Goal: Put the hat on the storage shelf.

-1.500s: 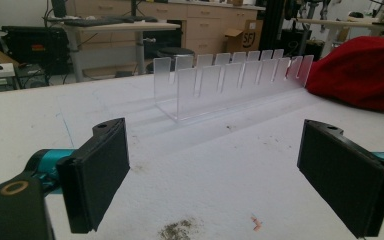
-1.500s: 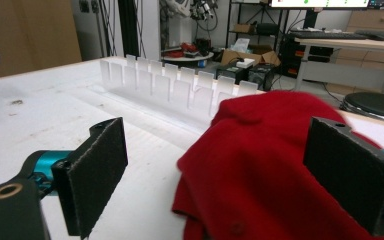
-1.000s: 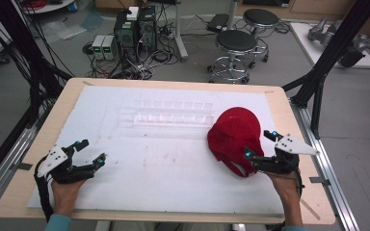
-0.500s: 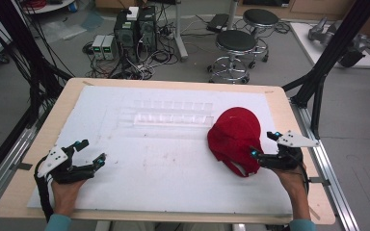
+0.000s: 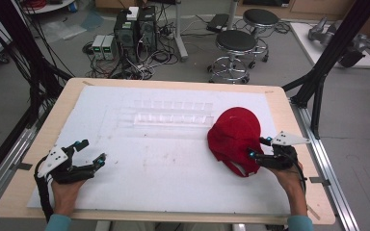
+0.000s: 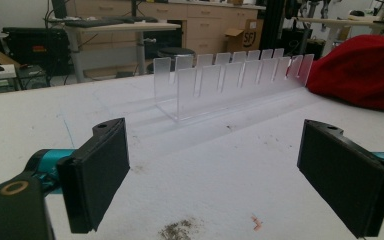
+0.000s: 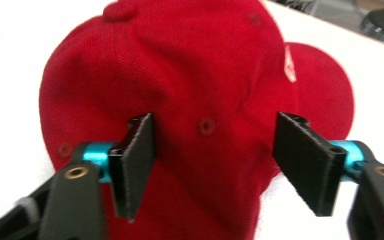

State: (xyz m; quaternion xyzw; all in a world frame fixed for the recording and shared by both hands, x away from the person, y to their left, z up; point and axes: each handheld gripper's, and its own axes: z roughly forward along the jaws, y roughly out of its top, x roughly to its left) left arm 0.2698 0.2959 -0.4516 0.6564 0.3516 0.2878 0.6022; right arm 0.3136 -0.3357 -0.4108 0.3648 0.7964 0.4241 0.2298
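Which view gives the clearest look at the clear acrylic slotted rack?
The left gripper view: the acrylic rack stands side-on there, so its row of upright dividers and base read clearly beyond the open left gripper. In the high view the rack is a faint transparent outline on the white mat, beside the red cap.

- The cap (image 5: 234, 137) is solid red; in the right gripper view it (image 7: 190, 80) carries a small pale mark near the brim.
- The worktop (image 5: 24, 183) has a light wood edge, covered by a white sheet (image 5: 164, 163) with faint dark smudges.
- The slotted rack (image 6: 230, 80) is clear, frosted plastic.
- The left hand-held gripper (image 5: 90, 153) is black with a white plate and teal tips; its pads (image 6: 100, 180) are black.
- The right hand-held gripper (image 5: 259, 147) is black, teal at the pad mounts, with a pale grey plate.
- The sleeves (image 5: 58, 222) are teal.
- The stools (image 5: 236, 41) have black seats.
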